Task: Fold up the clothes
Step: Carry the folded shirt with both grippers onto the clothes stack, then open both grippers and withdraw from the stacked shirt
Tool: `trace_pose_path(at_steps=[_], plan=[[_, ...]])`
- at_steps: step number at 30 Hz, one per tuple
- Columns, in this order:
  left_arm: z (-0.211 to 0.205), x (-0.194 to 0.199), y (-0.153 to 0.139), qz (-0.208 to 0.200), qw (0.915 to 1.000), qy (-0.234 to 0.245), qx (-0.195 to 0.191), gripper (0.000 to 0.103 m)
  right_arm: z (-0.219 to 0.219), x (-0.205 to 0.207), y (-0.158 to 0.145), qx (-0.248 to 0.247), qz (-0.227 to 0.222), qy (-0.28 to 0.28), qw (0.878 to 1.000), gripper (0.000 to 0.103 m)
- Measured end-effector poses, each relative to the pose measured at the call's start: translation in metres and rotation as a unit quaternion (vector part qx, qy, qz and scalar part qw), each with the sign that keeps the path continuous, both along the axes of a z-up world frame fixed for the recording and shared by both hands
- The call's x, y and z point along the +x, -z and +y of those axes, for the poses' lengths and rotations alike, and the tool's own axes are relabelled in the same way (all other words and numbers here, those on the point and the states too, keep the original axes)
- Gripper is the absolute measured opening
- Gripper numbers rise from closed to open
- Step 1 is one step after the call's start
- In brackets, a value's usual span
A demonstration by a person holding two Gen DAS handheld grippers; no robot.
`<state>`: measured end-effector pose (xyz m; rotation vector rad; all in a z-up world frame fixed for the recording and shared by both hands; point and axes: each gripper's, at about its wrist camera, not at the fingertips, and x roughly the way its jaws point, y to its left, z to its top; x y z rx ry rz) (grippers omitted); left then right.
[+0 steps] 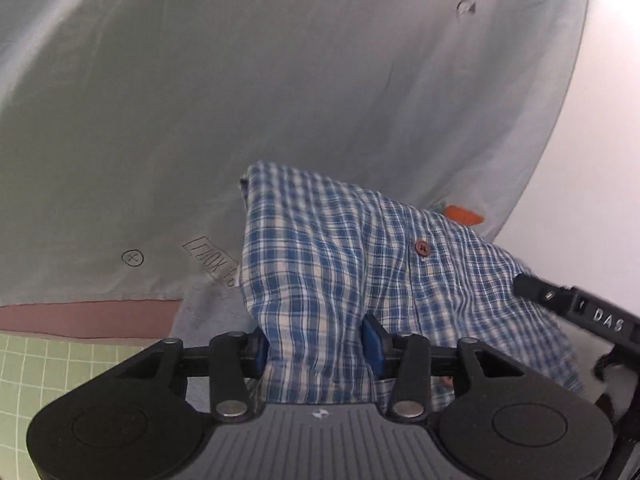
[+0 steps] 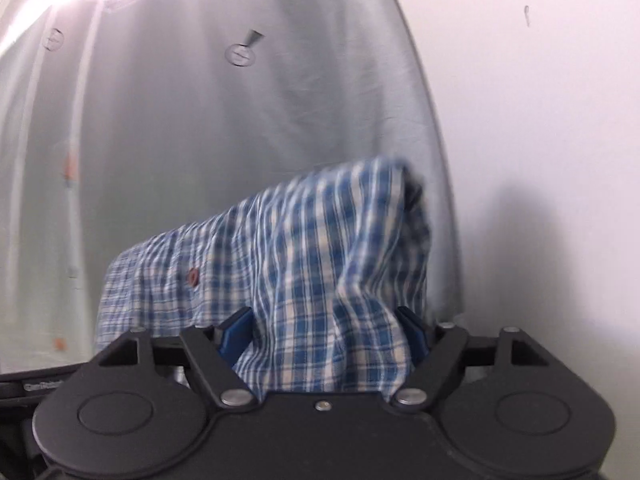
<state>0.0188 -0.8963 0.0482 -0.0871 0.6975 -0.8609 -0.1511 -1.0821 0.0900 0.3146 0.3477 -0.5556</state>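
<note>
Between both tongs point(image 1: 316, 350): plaid shirt point(image 1: 340, 264), bunched.

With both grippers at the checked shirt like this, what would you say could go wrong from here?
1. Fabric of the checked shirt bunches between the jaws of the left gripper and the right gripper; it may drag on withdrawal.
2. The shirt looks rumpled, so the fold may set crooked on the pale sheet.
</note>
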Motion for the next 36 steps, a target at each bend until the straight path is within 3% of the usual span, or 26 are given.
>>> trace_pose_path(at_steps=[3, 5, 8, 11, 13, 17, 19, 24, 30, 36], plan=[[-0.005, 0.013, 0.011, 0.013, 0.9997, -0.022, -0.003, 0.067, 0.009, 0.015, 0.008, -0.119, 0.018, 0.073, 0.990, 0.078], [-0.007, 0.018, 0.013, 0.023, 0.9993, -0.028, -0.006, 0.071, 0.020, 0.013, 0.006, -0.191, 0.016, 0.093, 0.977, 0.079], [-0.015, 0.020, 0.012, 0.015, 0.9995, -0.026, 0.008, 0.076, 0.039, 0.008, -0.002, -0.218, -0.011, 0.089, 0.972, 0.079], [-0.018, 0.020, 0.013, 0.015, 0.9995, -0.023, 0.016, 0.083, 0.054, 0.003, -0.003, -0.190, -0.043, 0.052, 0.979, 0.079], [-0.020, 0.026, 0.019, 0.025, 0.9993, -0.018, 0.020, 0.089, 0.053, 0.012, 0.009, -0.152, -0.042, 0.016, 0.987, 0.080], [-0.021, 0.040, 0.037, 0.074, 0.9969, 0.002, 0.025, 0.097, 0.030, 0.045, 0.069, -0.083, 0.035, 0.021, 0.996, 0.080], [-0.018, 0.040, 0.041, 0.088, 0.9959, 0.003, 0.020, 0.101, 0.025, 0.044, 0.077, -0.073, 0.041, 0.023, 0.996, 0.080], [0.004, 0.022, 0.024, 0.087, 0.9958, -0.006, 0.028, 0.100, 0.034, 0.032, 0.059, -0.073, 0.050, 0.015, 0.996, 0.084], [0.064, -0.039, 0.007, 0.004, 0.9972, -0.001, 0.075, 0.103, 0.087, -0.015, 0.033, -0.083, 0.052, 0.022, 0.995, 0.095], [0.135, -0.105, 0.020, 0.022, 0.9970, -0.011, 0.074, 0.103, 0.157, -0.067, 0.039, -0.052, 0.064, -0.001, 0.997, 0.097]])
